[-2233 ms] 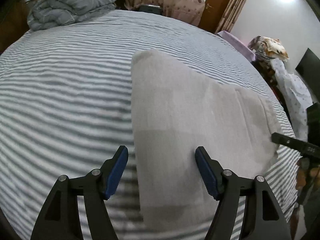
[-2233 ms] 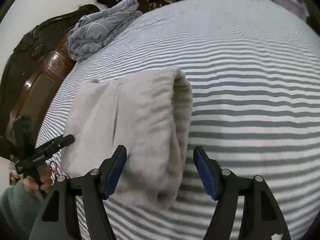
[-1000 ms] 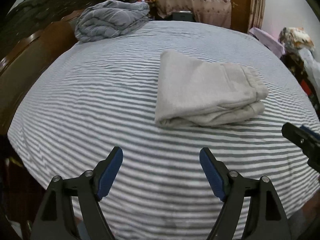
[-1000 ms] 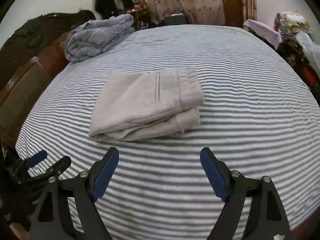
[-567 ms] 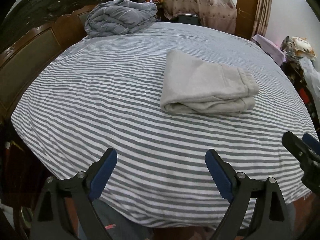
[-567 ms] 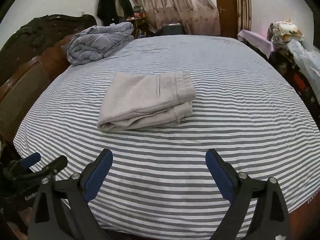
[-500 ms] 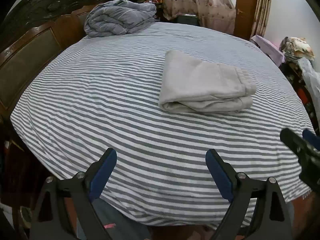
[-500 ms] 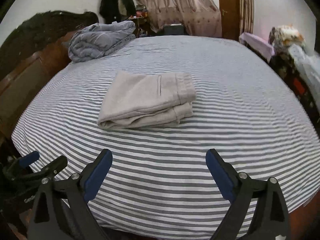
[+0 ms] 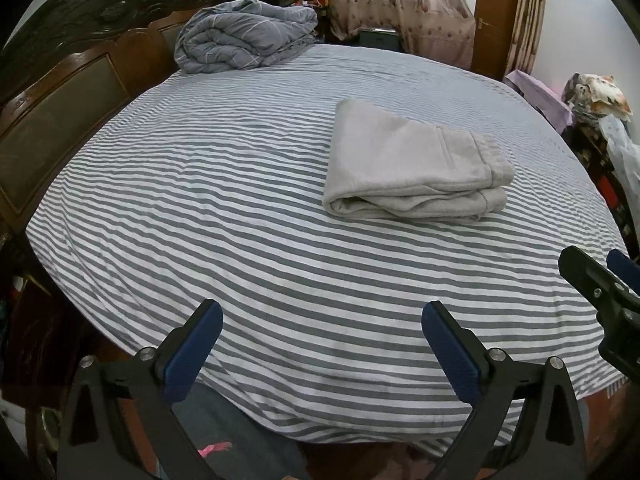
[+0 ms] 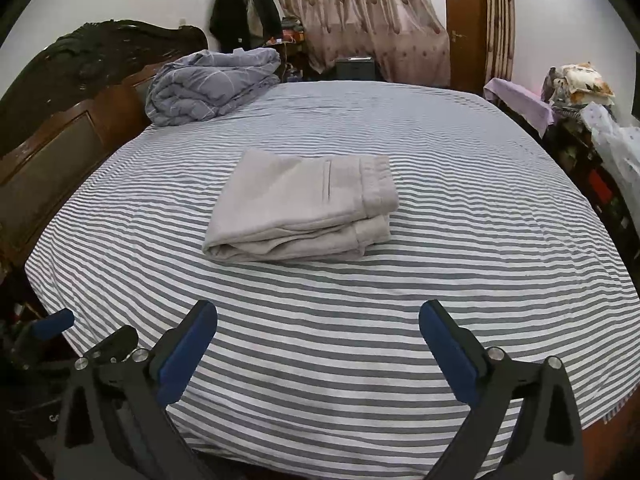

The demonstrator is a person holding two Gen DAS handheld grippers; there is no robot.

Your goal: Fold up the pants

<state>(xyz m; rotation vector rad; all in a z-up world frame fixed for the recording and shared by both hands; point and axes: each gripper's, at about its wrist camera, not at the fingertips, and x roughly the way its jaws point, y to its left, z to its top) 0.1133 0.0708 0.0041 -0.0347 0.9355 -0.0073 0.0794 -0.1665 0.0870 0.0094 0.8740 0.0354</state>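
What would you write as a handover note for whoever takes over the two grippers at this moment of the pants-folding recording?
Left gripper: open, nothing between the jaws, which have just been opening; it hovers over the near edge of the bed.
Right gripper: the same, open and holding nothing, jaws just widened.
Pants: folded into a compact stack, lying mid-bed, clear of both grippers.
Blanket: bundled by the headboard.
Done: the folding looks complete.
Left: probably nothing; perhaps square up the lower layer's edge.

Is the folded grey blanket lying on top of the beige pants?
No, the grey blanket lies by the headboard, apart from the pants.
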